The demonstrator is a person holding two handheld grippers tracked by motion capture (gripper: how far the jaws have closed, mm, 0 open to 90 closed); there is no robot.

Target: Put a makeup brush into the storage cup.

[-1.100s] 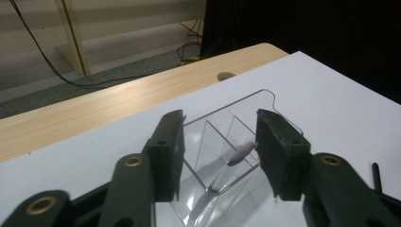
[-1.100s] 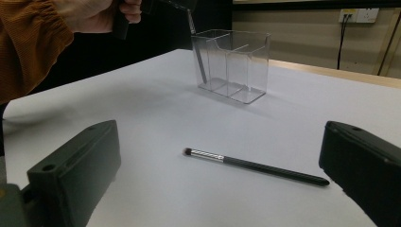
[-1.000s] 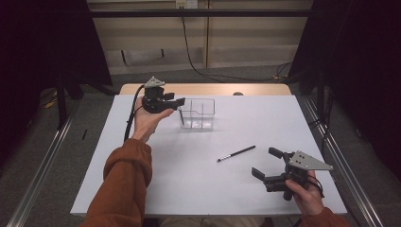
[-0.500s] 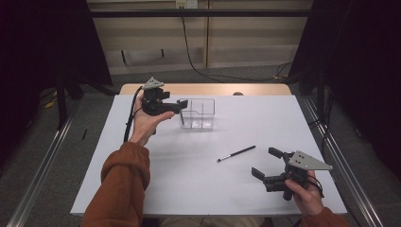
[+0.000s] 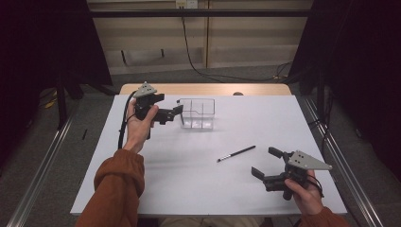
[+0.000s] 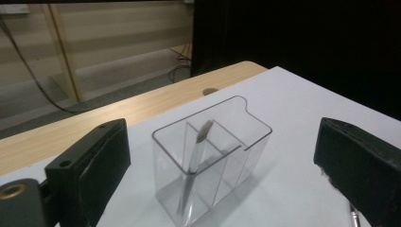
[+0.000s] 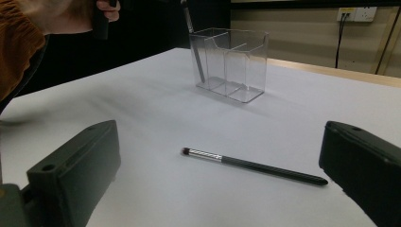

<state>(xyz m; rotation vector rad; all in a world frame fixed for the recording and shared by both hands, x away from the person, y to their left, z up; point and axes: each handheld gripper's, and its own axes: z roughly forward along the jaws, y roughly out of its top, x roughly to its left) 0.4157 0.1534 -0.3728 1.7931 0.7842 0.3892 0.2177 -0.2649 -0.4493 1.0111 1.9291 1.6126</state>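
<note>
Two brushes are in play. One brush (image 6: 194, 156) is stood tilted in the end compartment of the clear organiser (image 5: 197, 113), just ahead of the left claw (image 5: 178, 112); the other brush (image 7: 253, 163) is laid flat on the white surface (image 5: 189, 179), ahead of the right claw (image 5: 265, 163) and between its spread jaws in the right gripper view.

The left claw's jaws are held wide with nothing between them, the organiser being framed beyond them. The right claw is likewise wide and empty.

A risk is judged from the closeness of the left claw to the organiser: the light, clear box could be nudged or tipped if the jaws are swung sideways, and the leaning brush could be knocked out. The flat brush is thin and could be rolled away or pinched off-centre when it is gripped.

Against the earlier high view, the left claw is seen drawn back from the organiser, its jaws have just been opening, and the brush is left standing inside. The right claw is unmoved.
</note>
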